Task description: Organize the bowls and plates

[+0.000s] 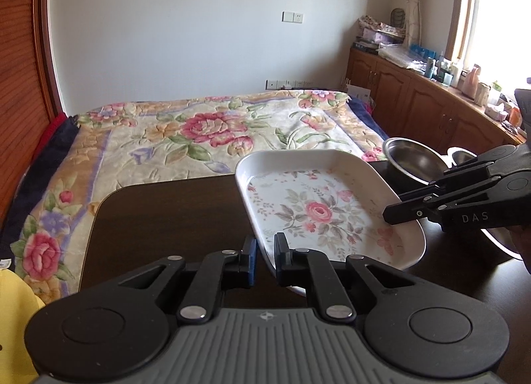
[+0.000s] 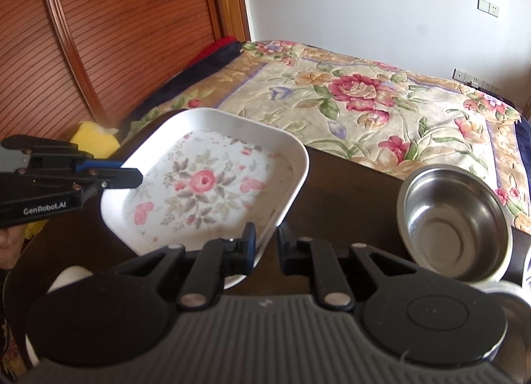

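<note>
1. The tray (image 1: 318,204) hangs tilted over the dark table (image 1: 166,211), left of the steel bowl (image 2: 454,221).
2. The left gripper (image 1: 265,251) pinches the tray's near-left rim; the right gripper (image 2: 265,238) pinches the opposite rim, both narrow.
3. Judging from this, level both sides together and lower slowly, keeping clear of the bowl.
</note>
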Tool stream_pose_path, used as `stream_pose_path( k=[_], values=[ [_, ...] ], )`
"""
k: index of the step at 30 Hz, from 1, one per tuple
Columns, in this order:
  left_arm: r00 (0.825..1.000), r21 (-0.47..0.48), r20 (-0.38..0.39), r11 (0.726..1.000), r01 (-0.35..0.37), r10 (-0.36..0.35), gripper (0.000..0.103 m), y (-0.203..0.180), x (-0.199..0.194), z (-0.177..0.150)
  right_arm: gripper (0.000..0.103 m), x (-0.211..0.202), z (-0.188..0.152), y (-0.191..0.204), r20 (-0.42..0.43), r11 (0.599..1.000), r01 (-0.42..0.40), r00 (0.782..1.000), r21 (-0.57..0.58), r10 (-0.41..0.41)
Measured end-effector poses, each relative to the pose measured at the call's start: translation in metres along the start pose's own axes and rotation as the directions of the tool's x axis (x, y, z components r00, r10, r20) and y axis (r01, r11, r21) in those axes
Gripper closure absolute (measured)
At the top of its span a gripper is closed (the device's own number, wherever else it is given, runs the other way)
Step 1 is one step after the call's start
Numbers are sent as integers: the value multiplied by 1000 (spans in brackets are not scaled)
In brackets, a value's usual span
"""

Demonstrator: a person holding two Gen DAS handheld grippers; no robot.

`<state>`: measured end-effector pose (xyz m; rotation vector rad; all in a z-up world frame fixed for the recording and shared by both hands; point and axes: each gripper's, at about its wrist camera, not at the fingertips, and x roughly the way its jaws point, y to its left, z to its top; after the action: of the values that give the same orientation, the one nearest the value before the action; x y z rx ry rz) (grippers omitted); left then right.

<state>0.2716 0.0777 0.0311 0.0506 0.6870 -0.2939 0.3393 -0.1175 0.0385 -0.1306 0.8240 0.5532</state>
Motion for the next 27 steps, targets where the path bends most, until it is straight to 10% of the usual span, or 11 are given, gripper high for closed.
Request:
stream_pose_path(
  k=[27],
  values=[
    [999,-12,46,1000,8,-7,91,-25,-71,-61,87,-54,-58,26,75,998,-52,996,-20,54]
  ],
)
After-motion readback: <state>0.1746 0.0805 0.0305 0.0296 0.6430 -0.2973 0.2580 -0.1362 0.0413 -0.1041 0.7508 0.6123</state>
